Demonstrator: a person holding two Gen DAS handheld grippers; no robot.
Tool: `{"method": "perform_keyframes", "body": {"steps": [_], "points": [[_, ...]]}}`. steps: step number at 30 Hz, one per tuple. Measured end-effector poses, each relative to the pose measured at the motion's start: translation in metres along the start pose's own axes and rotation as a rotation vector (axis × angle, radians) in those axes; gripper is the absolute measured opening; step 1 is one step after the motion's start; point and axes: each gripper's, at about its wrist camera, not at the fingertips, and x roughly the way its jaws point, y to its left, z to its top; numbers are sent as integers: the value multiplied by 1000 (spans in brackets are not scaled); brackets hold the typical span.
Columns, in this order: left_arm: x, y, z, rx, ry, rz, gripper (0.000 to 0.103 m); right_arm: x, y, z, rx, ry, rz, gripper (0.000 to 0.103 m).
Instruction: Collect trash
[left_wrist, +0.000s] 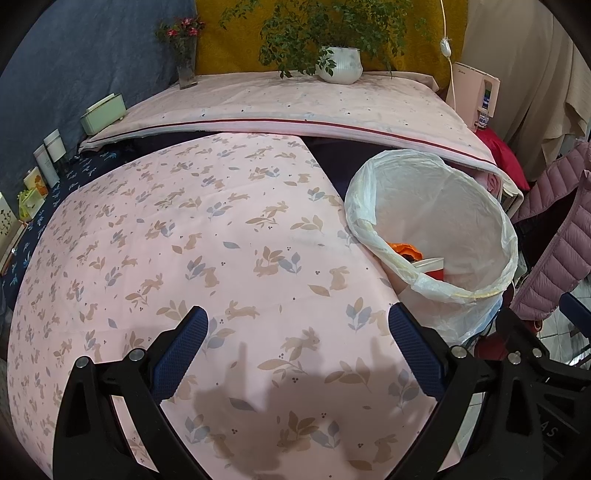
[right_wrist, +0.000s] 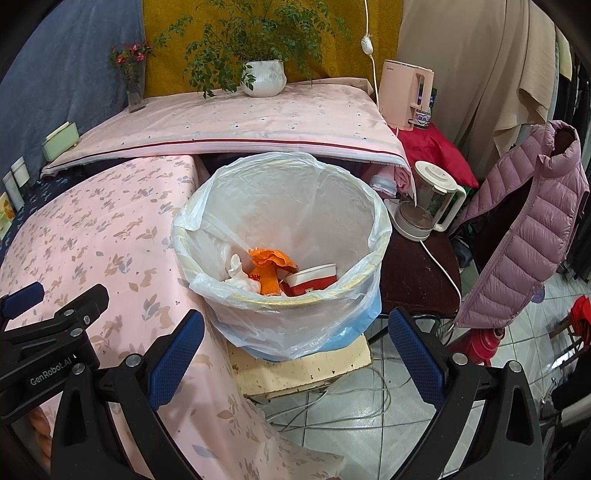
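Note:
A trash bin (right_wrist: 295, 317) lined with a clear plastic bag stands beside the table on a pale block. Inside lie an orange wrapper (right_wrist: 271, 264), a white crumpled tissue (right_wrist: 238, 271) and a red-and-white paper cup (right_wrist: 314, 282). My right gripper (right_wrist: 295, 336) hovers open just in front of the bin, nothing between its blue pads. My left gripper (left_wrist: 297, 332) is open above the pink rabbit-print tablecloth (left_wrist: 184, 240), with the bin (left_wrist: 476, 236) to its right. The left gripper (right_wrist: 55, 310) also shows at the left of the right wrist view.
A raised table behind carries a white plant pot (right_wrist: 264, 77), a flower vase (right_wrist: 133, 86) and a green box (left_wrist: 101, 112). To the right are a pink appliance (right_wrist: 402, 94), a blender jug (right_wrist: 430, 201), a mauve puffer jacket (right_wrist: 524, 236) and cables (right_wrist: 332, 402) on the tiled floor.

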Motion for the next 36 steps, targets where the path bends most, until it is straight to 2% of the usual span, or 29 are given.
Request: {"method": "perform_keyframes", "body": {"steps": [16,20,36], "points": [[2,1,-2,-6,8,5,94,0,0,-4,1,2,-2,96],[-1,1,0,2,-13,21,94,0,1,-4,2,2,-3,96],[-7,-16,12,24,-55,-3,94,-3,-10,-1,23,-13,-21,96]]}}
